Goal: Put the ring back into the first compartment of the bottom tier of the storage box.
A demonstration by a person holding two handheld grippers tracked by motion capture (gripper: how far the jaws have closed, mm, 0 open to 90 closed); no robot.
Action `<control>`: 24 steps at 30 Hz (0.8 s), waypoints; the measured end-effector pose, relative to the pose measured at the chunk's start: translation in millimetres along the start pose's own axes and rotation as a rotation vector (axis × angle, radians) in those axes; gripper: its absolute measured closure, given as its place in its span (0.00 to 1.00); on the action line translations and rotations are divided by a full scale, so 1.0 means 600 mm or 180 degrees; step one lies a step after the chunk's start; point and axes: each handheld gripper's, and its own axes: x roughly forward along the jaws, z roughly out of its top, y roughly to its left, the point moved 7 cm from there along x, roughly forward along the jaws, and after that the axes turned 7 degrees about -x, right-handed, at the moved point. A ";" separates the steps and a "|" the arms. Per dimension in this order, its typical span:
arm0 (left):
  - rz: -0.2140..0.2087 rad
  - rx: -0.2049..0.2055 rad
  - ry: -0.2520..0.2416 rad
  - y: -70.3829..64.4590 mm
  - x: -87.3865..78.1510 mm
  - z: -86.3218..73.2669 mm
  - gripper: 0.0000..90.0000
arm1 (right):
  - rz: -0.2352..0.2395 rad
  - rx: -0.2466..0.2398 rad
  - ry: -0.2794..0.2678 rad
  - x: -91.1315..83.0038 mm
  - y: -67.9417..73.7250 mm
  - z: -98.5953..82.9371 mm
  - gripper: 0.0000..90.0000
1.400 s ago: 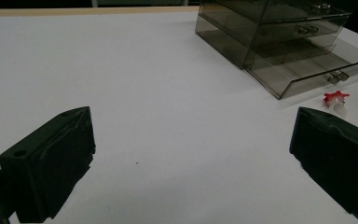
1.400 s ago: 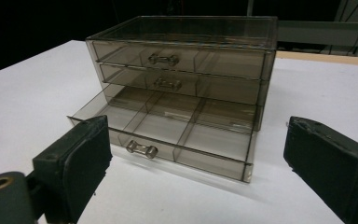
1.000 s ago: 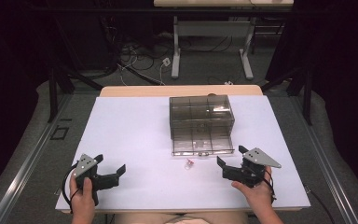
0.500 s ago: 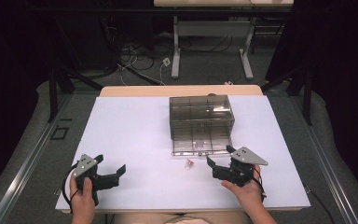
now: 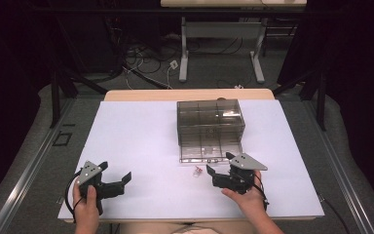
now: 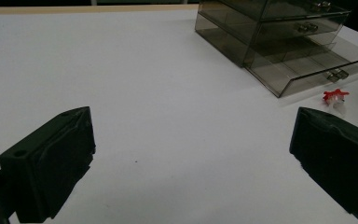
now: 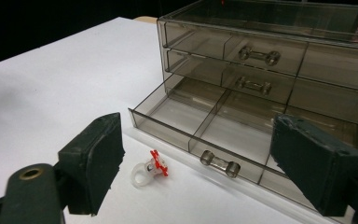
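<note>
A smoky clear three-drawer box [image 5: 209,122] stands at the table's middle, its bottom drawer [image 5: 207,152] pulled out and empty. In the right gripper view that drawer [image 7: 205,126] has a divider and a small handle. A tiny clear ring with a red top [image 5: 197,171] lies on the white table just in front of the drawer. My right gripper [image 5: 219,165] is open beside it, and in its own view the ring [image 7: 150,169] lies just inside the left jaw of the gripper [image 7: 198,135]. My left gripper [image 5: 114,172] rests open at the front left, empty [image 6: 193,121].
The white table top [image 5: 141,141] ends at a wooden strip at the back. Beyond it are a dark floor, cables and a desk frame [image 5: 221,48]. In the left gripper view the box [image 6: 279,37] and the ring [image 6: 335,95] lie far to the right.
My right gripper has slid left and a little forward, closing on the ring and the open drawer's front. The left gripper has stayed put.
</note>
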 end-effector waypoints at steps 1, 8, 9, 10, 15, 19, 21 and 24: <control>0.0001 0.0000 -0.0002 0.000 0.000 0.000 0.00 | 0.0018 0.0015 0.0038 0.002 0.002 -0.001 0.19; 0.0001 -0.0012 -0.0012 -0.001 0.000 0.000 0.00 | 0.0034 -0.0010 0.0132 0.016 0.013 -0.004 0.21; -0.0001 -0.0001 -0.0001 0.000 0.000 0.000 0.00 | 0.0030 -0.0015 0.0147 0.018 0.013 -0.005 0.22; 0.0000 -0.0013 -0.0015 -0.001 0.000 0.000 0.00 | 0.0031 -0.0015 0.0162 0.020 0.013 -0.006 0.22; -0.0001 -0.0012 -0.0013 -0.001 0.000 0.000 0.00 | 0.0019 0.0031 0.0229 0.027 0.015 -0.010 0.26; -0.0002 -0.0015 -0.0012 -0.001 0.000 0.000 0.00 | 0.0052 0.0052 0.0267 0.032 0.019 -0.011 0.31; -0.0002 -0.0015 -0.0011 -0.001 0.000 0.000 0.00 | 0.0056 0.0071 0.0280 0.035 0.020 -0.012 0.31; -0.0003 -0.0011 -0.0013 -0.001 0.000 0.000 0.00 | 0.0053 0.0063 0.0304 0.042 0.021 -0.013 0.32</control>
